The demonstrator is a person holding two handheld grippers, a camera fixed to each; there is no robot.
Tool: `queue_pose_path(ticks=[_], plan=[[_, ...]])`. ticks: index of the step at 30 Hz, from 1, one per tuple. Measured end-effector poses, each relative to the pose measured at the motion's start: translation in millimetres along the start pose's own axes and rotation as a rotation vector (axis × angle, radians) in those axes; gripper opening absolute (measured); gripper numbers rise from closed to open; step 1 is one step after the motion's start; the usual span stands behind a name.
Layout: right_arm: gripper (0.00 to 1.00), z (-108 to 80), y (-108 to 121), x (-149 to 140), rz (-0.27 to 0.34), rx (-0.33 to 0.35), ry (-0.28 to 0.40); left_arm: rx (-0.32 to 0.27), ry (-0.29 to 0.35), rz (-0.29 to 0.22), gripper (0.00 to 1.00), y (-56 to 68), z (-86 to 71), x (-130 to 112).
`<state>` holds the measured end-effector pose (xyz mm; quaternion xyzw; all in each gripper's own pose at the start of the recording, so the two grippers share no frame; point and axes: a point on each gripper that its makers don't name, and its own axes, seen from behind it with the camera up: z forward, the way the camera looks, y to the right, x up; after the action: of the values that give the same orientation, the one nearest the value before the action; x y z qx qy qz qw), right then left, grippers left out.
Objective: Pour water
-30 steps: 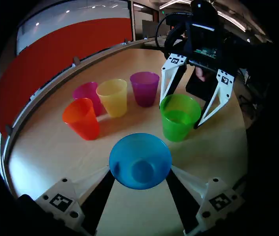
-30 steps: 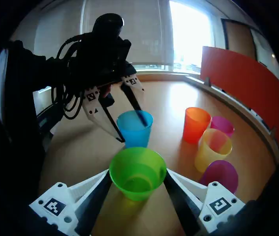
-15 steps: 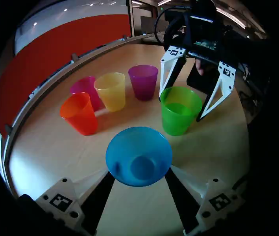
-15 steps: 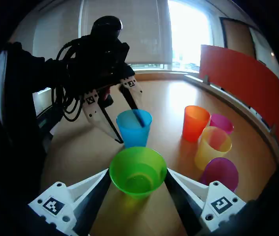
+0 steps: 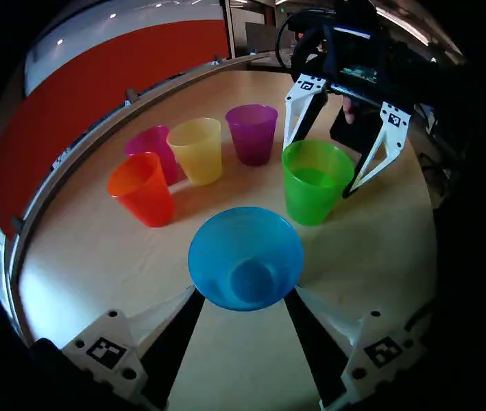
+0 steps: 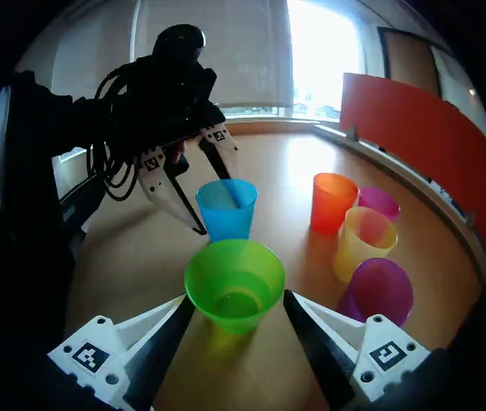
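The left gripper (image 5: 245, 294) has its two fingers closed part-way round the blue cup (image 5: 246, 257), one pressing on each side of the wall near the base, with the cup's mouth facing the camera and its bottom showing through. In the right gripper view, this same left gripper (image 6: 218, 207) reaches down from a dark, cabled body and pinches the blue cup (image 6: 226, 209) between its white fingers. The right gripper (image 6: 236, 300) grips the green cup (image 6: 234, 284) in the same manner, a finger against each side, and a little water (image 6: 236, 303) lies in the bottom. Seen from the left gripper view, the right gripper (image 5: 317, 171) straddles the green cup (image 5: 317, 181), which is upright and just beside the blue one, apart from it. Whether either cup stands on the wooden table (image 5: 105, 260) or hangs just above it I cannot tell. Further out, four more cups cluster on the table: an orange cup (image 5: 141, 197), a pink cup (image 5: 150, 147) just behind it, a yellow cup (image 5: 197, 157) and a purple cup (image 5: 251, 133). A red partition (image 5: 92, 89) runs along the table's far edge, and a bright window (image 6: 318, 55) shows in the right gripper view.
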<state>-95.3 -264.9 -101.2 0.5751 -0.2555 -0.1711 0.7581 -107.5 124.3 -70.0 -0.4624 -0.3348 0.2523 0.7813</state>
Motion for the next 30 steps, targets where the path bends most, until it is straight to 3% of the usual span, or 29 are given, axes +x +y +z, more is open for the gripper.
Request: queue_pose_path(ticks=[12,24,30], plan=[[0.99,-20.0,9,-11,0.018,-0.052,-0.001,0.053,-0.025,-0.011,0.84,-8.6,-20.4,-14],[0.99,-43.2,17,-12,0.041,-0.112,0.017,0.125,-0.018,-0.07,0.84,-22.1,-44.4,-26],[0.99,-56.7,26,-10,0.062,-0.174,0.029,0.187,0.0,-0.118,0.84,-36.2,-55.4,-33]])
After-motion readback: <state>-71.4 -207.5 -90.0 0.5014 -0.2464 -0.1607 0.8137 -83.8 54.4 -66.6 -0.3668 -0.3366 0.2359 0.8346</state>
